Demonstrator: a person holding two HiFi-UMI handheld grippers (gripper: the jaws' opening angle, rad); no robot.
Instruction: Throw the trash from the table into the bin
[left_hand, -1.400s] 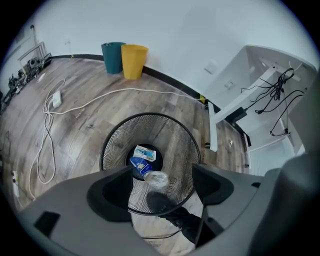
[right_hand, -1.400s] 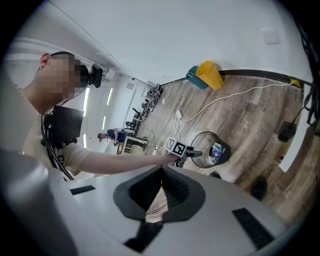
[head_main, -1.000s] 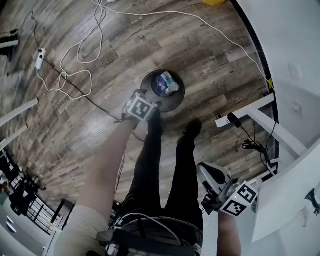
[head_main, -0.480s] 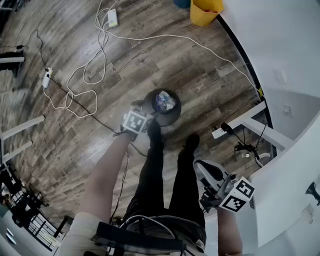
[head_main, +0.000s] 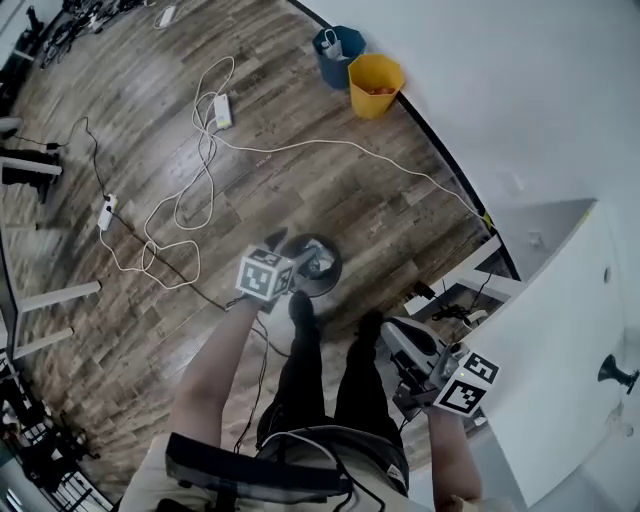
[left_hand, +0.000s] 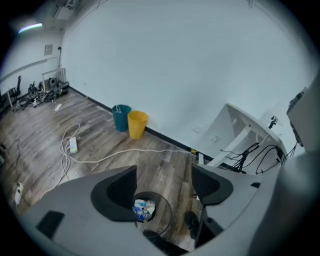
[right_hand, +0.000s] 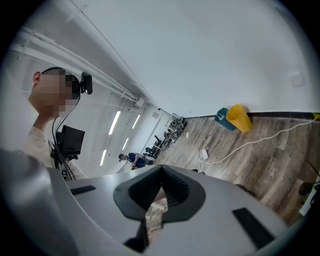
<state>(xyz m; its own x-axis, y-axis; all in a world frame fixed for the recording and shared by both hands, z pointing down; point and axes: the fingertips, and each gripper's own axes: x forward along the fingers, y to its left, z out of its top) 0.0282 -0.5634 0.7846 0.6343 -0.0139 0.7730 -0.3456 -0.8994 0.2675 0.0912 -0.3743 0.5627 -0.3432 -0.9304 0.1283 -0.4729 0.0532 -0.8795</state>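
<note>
**Clerk:** Head view, entries?

**Checker:** One round dark bin (head_main: 336, 275) on the wood floor, just ahead of the person's shoes. Trash (head_main: 320, 262) lay inside it, blue and white, blurred. The left gripper (head_main: 295, 270) hung above the bin's near edge. The right gripper (head_main: 395, 338) was low at the right, beside the white table (head_main: 560, 330). One yellow bucket (head_main: 375, 85) and one blue bucket (head_main: 335, 52) stood touching by the far wall. One white cable (head_main: 300, 145) ran loose across the floor.

**Clerk:** Left gripper view?

**Checker:** The left gripper (left_hand: 164, 172) had its jaws wide apart, with nothing between them. The bin (left_hand: 167, 217) showed below through the gap, with the trash (left_hand: 144, 209) at its bottom. The two buckets stood at the wall behind, and the table was at the right.

**Clerk:** Right gripper view?

**Checker:** The right gripper (right_hand: 161, 170) had its jaws drawn together, tips meeting. A pale tan strip (right_hand: 155, 212) showed in the narrow slit below the tips. I could not tell whether it was a pinched scrap or floor seen through the slit. This gripper pointed out across the room, with the yellow bucket far off at the wall. A person (right_hand: 40, 140) wearing a headset stood close at the left.

**Clerk:** Where was the task's thing?

**Checker:** The trash was in the bin, clear of both grippers.
</note>
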